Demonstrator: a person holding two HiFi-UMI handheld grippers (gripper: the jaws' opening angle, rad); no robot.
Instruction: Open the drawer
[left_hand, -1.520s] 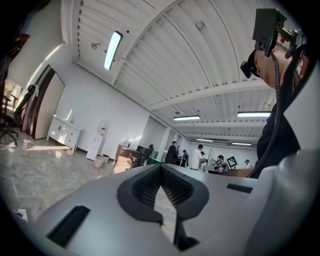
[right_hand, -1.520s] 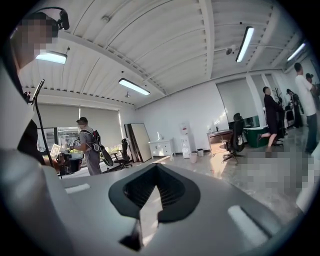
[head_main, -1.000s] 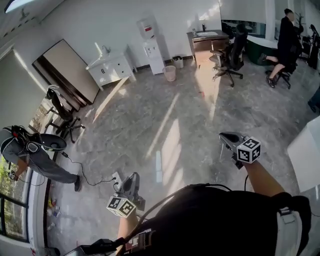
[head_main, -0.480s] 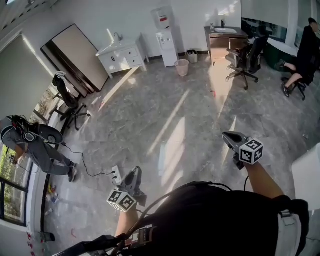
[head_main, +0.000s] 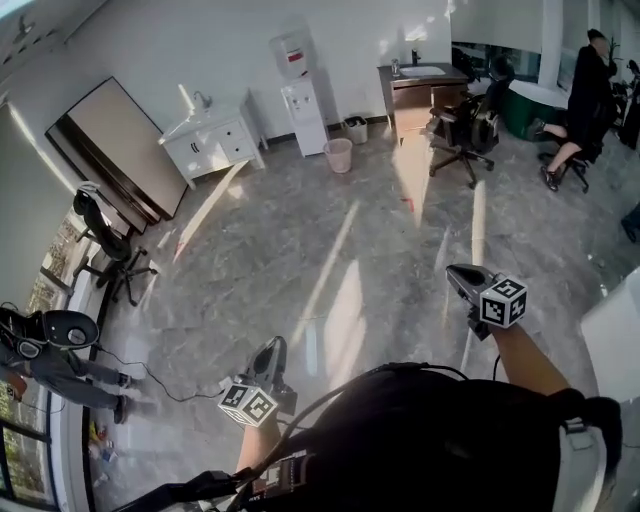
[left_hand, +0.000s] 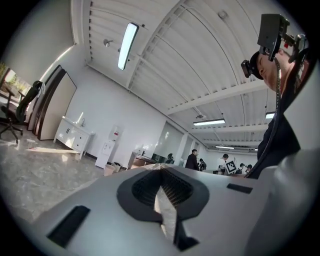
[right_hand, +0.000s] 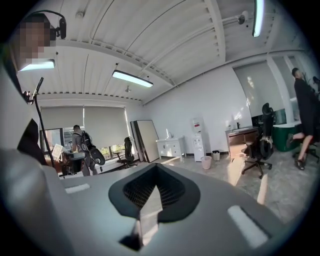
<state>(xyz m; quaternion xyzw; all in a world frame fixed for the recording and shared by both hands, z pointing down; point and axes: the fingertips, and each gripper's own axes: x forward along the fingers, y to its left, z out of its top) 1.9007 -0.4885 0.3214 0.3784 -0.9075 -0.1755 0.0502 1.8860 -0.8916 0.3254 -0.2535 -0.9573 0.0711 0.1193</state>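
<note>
Underfoot, a grey marbled floor (head_main: 330, 240) runs the length of a big white-walled room, streaked with long bars of sunlight. Along the far wall stand a white sink cabinet (head_main: 212, 140) with a tap on top, a water dispenser (head_main: 302, 98), a pink waste bin (head_main: 339, 155) and a brown wooden desk (head_main: 418, 90), with a black office chair (head_main: 462, 125) just in front of the desk. A large framed board (head_main: 112, 150) leans on the left wall, near another black chair (head_main: 102, 238). The drawers (head_main: 238, 140) on the white cabinet's front are the likeliest ones to open, though the wooden desk has fronts too and I cannot tell which is meant; both units stand well apart from the grippers. The left gripper (head_main: 268, 346) and the right gripper (head_main: 456, 272) are held out over bare floor, each with its jaws pressed together and nothing between them, as the left gripper view (left_hand: 161, 167) and the right gripper view (right_hand: 156, 166) show. At this range the drawer fronts are too small to tell whether any is ajar. The wearer's dark clothing (head_main: 420, 440) blocks the lower head view, a white surface (head_main: 615, 320) is cut off at the right edge, a seated person (head_main: 582, 95) sits half out of frame at top right, and another person (head_main: 50, 355) is clipped by the left edge.
</note>
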